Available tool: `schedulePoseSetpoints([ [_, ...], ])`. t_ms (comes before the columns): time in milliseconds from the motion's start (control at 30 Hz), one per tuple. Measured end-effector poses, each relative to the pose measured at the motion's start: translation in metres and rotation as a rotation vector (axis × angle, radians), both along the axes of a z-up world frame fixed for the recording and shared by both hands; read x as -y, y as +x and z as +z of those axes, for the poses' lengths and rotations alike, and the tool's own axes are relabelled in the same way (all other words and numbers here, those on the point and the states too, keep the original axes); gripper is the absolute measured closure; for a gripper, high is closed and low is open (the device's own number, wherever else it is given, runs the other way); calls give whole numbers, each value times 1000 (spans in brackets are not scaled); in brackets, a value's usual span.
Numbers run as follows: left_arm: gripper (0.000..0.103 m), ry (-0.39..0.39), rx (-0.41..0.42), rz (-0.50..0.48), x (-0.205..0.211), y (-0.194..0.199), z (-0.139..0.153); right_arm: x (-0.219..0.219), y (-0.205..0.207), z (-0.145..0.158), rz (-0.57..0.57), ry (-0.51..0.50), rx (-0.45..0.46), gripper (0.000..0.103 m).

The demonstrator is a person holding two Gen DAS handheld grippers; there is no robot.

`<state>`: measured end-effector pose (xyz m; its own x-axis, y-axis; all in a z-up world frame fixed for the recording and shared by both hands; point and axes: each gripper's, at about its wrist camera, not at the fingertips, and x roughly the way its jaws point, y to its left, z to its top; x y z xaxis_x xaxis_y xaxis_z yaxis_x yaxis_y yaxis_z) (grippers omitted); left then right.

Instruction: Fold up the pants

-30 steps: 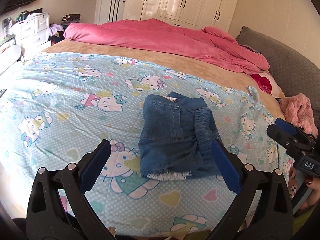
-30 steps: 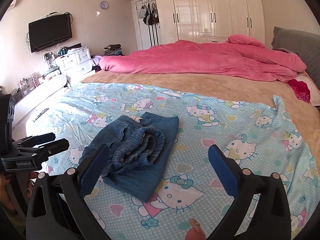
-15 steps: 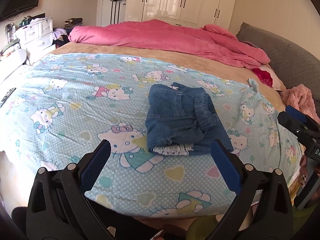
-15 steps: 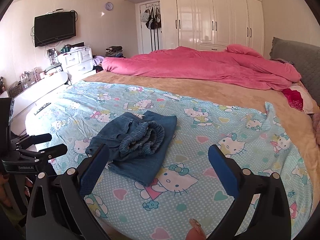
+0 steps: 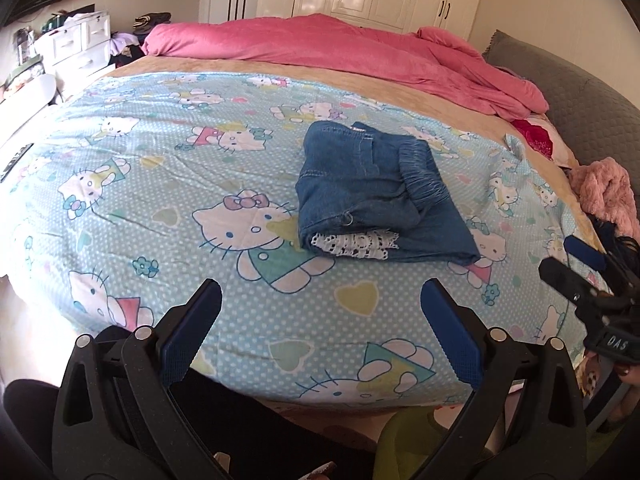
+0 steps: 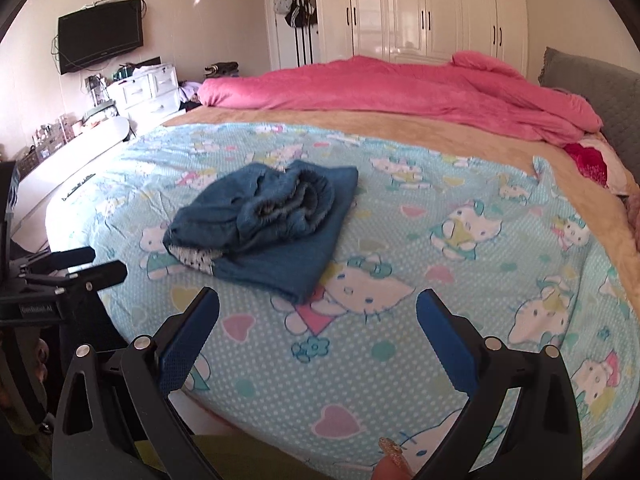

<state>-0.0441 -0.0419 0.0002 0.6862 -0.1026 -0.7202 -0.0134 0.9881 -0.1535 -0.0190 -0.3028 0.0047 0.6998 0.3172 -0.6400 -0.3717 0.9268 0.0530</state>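
Note:
A pair of blue denim pants lies folded into a compact bundle on the light-blue cartoon-cat sheet, with white lace trim showing at the near edge. From the right wrist view the same pants show their elastic waistband on top. My left gripper hangs open over the sheet's near edge, short of the pants, with nothing between its fingers. My right gripper is open too, near the bed's front edge, to the right of and nearer than the bundle. Each gripper appears in the other's view at the side.
A crumpled pink duvet lies across the far half of the bed on a tan blanket. A grey headboard and pink fluffy cloth are at the right. White drawers, a wall TV and wardrobes line the walls.
Both grippers have drawn back from the pants toward the bed's near edge and dropped lower. The folded pants stay in place, and both grippers remain open.

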Motion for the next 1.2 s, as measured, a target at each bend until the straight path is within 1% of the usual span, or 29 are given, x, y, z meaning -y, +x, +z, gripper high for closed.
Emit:
schedulePoseSetpoints([
  [167,9,-7,-7,12,-4,1,-3,-1,3,-8,-3,0,-15,5],
  [767,9,17,-10,21,-5,3,-2,1,4,-7,-6,2,-23,4],
  [1200,9,49,-21,37,-3,4,-3,3,3,-10,-12,9,-31,4],
])
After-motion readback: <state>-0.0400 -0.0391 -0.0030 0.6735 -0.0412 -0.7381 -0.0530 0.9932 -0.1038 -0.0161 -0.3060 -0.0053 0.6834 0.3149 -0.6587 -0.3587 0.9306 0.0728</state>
